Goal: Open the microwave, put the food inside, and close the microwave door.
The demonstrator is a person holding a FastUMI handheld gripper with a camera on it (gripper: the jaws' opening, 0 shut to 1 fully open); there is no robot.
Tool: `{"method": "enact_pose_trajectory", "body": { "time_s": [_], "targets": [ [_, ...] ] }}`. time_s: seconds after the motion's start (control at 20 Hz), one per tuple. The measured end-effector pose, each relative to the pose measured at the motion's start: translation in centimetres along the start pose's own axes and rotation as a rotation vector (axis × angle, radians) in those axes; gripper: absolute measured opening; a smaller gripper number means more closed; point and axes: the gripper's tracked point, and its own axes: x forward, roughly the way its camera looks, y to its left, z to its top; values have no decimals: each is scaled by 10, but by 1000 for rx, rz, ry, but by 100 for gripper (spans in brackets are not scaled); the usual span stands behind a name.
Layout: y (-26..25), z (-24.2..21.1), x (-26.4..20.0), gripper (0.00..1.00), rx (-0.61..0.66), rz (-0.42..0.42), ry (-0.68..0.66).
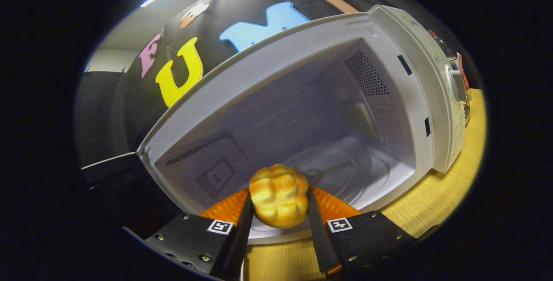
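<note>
Bread (279,195), a small golden bun with a lobed, glossy crust, sits pinched between the two fingers of the gripper (278,212), one finger pressed to each flank so the tongs are closed on it and carrying it; it looks roundish rather than long, so I would judge there is no axis worth lining up, only the height and the aim; it hangs just at the mouth of the microwave (302,112), over the front sill of the cavity, with the glass turntable (341,164) lying straight ahead of the fingers and a little lower, so the way from bun to plate runs forward and slightly down along the line the fingers already point; the oven's door must be swung away, since the whole white cavity stands open, its perforated vents showing on the side walls; the control panel (453,95) runs down the frame on the far side of the opening from the dark booth wall; the whole appliance rests on a pale wooden tabletop (440,199); to my eye the opening is done and the placing is half made, with the release and the shutting of the door left
</note>
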Motion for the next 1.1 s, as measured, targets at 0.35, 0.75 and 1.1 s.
{"method": "enact_pose_trajectory", "body": {
  "time_s": [0.35, 0.75, 1.1],
  "targets": [
    [-11, -3, 12, 71, 11, -14, -18],
    [-5, -6, 9, 98, -117, -26, -54],
    [4, 7, -26, 98, -237, 0, -130]
  ]
}}
